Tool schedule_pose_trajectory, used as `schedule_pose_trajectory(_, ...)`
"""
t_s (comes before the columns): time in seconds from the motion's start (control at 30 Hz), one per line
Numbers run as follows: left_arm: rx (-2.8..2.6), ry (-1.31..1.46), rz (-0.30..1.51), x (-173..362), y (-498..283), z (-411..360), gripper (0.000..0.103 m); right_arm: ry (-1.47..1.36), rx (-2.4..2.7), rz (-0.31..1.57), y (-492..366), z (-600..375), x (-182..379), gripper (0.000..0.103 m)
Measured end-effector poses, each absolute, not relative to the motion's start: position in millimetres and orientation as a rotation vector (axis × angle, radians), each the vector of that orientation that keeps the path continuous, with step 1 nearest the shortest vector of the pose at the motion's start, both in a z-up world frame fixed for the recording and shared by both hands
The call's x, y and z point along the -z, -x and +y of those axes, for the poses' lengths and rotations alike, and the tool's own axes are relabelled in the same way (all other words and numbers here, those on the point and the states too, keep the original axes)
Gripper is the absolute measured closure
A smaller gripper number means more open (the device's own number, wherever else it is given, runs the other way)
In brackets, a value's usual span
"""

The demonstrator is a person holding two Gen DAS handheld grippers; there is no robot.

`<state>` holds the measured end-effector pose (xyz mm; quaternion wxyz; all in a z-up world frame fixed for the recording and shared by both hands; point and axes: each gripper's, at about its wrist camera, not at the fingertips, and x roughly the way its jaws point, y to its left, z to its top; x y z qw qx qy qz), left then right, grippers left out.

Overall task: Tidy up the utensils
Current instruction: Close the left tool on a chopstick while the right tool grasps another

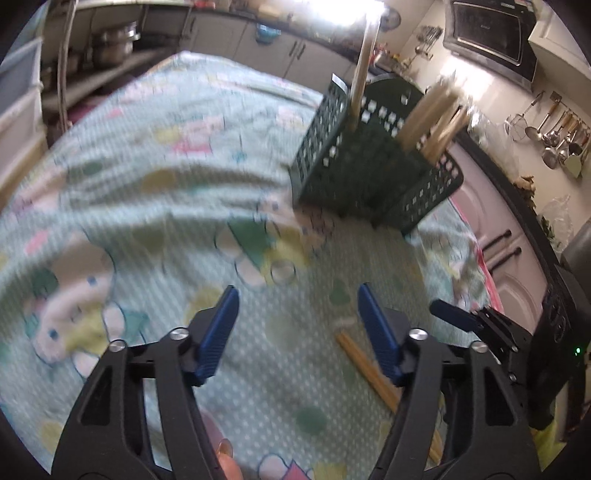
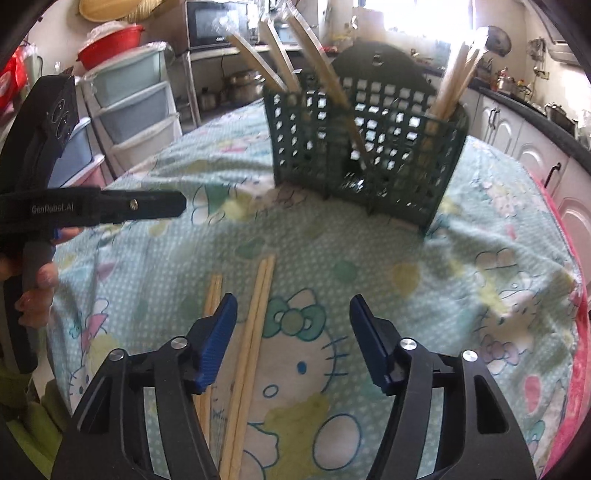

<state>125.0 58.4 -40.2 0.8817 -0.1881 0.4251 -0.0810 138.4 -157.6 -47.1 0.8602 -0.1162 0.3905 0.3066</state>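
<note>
A dark green perforated utensil basket [image 2: 365, 155] stands on the patterned tablecloth [image 2: 369, 266], with several wooden chopsticks [image 2: 454, 70] and flat wooden utensils [image 2: 291, 55] upright in it. It also shows in the left wrist view [image 1: 365, 166]. Loose chopsticks [image 2: 255, 343] lie on the cloth below my right gripper [image 2: 293, 339], which is open and empty. My left gripper [image 1: 297, 332] is open and empty; chopsticks [image 1: 365, 365] lie under its right finger. The right gripper [image 1: 476, 321] shows at the right of the left wrist view, and the left gripper [image 2: 159, 206] at the left of the right wrist view.
Plastic drawer units [image 2: 129, 103] stand at the table's left. Kitchen cabinets [image 2: 535, 158] run along the right. A microwave [image 1: 487, 33] and hanging ladles [image 1: 554, 136] are on the wall. Pots [image 1: 114, 44] sit on a shelf behind.
</note>
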Motion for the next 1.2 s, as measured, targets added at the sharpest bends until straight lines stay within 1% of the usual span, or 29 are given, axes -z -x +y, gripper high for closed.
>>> schedule_pose_trajectory(0.07, 0.176, 0.4, 0.902, 44, -123, 56, 0.054, 0.257, -0.656, 0.835, -139, -153, 51, 0.047)
schedule_pose_trajectory(0.1, 0.183, 0.403, 0.909, 46, -122, 55, 0.057, 0.267, -0.653, 0.848, -140, -150, 54, 0.051)
schedule_pose_trajectory(0.2, 0.203, 0.395, 0.926, 50, -119, 49, 0.062, 0.279, -0.645, 0.873, -143, -146, 60, 0.057)
schedule_pose_trajectory(0.57, 0.297, 0.333, 1.007, 64, -123, 9, 0.064, 0.274, -0.6, 0.895, -159, -161, 60, 0.06)
schedule_pose_trajectory(0.73, 0.292, 0.303, 1.033, 66, -135, 4, 0.064, 0.276, -0.57, 0.903, -171, -170, 60, 0.062)
schedule_pose_trajectory(0.8, 0.282, 0.281, 1.036, 66, -139, 3, 0.069, 0.271, -0.559, 0.91, -175, -173, 61, 0.063)
schedule_pose_trajectory(0.87, 0.271, 0.257, 1.031, 66, -143, 1, 0.071, 0.247, -0.564, 0.929, -183, -176, 62, 0.063)
schedule_pose_trajectory(1.07, 0.22, 0.128, 0.999, 66, -151, -10, 0.089, 0.192, -0.569, 0.975, -202, -176, 60, 0.065)
schedule_pose_trajectory(1.13, 0.217, 0.111, 0.991, 65, -152, -11, 0.092, 0.185, -0.567, 0.982, -207, -173, 60, 0.065)
schedule_pose_trajectory(1.17, 0.22, 0.114, 0.988, 65, -152, -10, 0.093, 0.183, -0.565, 0.983, -209, -171, 60, 0.067)
schedule_pose_trajectory(1.2, 0.225, 0.126, 0.985, 64, -153, -8, 0.095, 0.183, -0.56, 0.985, -212, -170, 60, 0.07)
